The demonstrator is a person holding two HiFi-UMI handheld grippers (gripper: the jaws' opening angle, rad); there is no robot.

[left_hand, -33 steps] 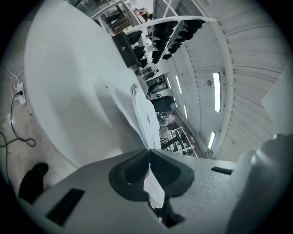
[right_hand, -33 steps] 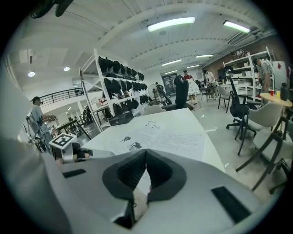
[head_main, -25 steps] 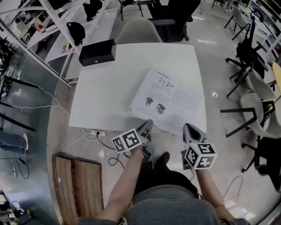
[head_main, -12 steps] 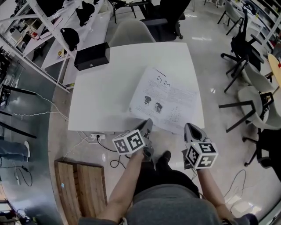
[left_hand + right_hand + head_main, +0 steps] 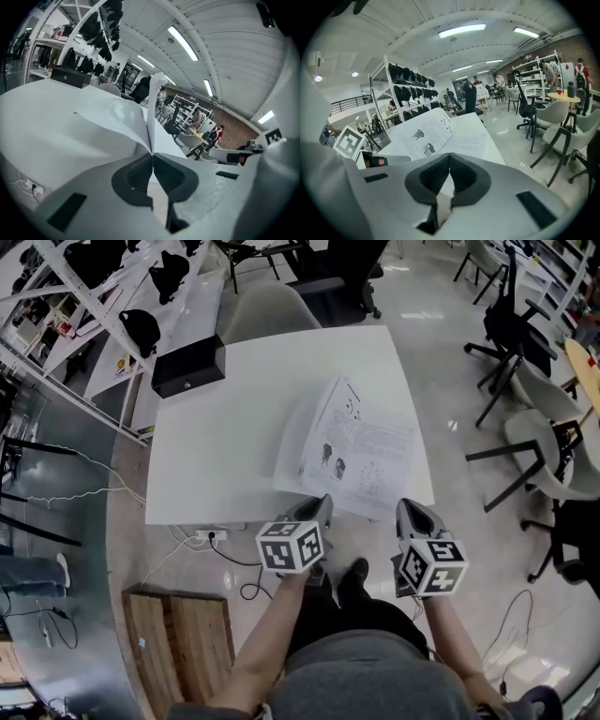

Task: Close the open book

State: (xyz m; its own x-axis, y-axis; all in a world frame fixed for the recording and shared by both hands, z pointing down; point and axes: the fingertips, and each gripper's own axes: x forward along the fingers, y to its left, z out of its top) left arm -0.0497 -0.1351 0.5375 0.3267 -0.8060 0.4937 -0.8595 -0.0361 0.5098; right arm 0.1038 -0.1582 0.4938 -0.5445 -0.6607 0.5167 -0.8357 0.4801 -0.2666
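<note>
Left gripper [image 5: 152, 154] jaws clamped on the book's [image 5: 370, 451] raised left page [image 5: 302, 442], worktop's [image 5: 216, 446] near edge, right gripper [image 5: 449, 155] jaws closed together.

Print on book [image 5: 370, 451] too small to read; book's near corner hidden behind left gripper [image 5: 322, 504]; desk [image 5: 216, 446] edge partly covered

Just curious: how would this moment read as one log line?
left gripper: shut on left page, raised | right gripper: shut, beside book | book: partly open
</note>
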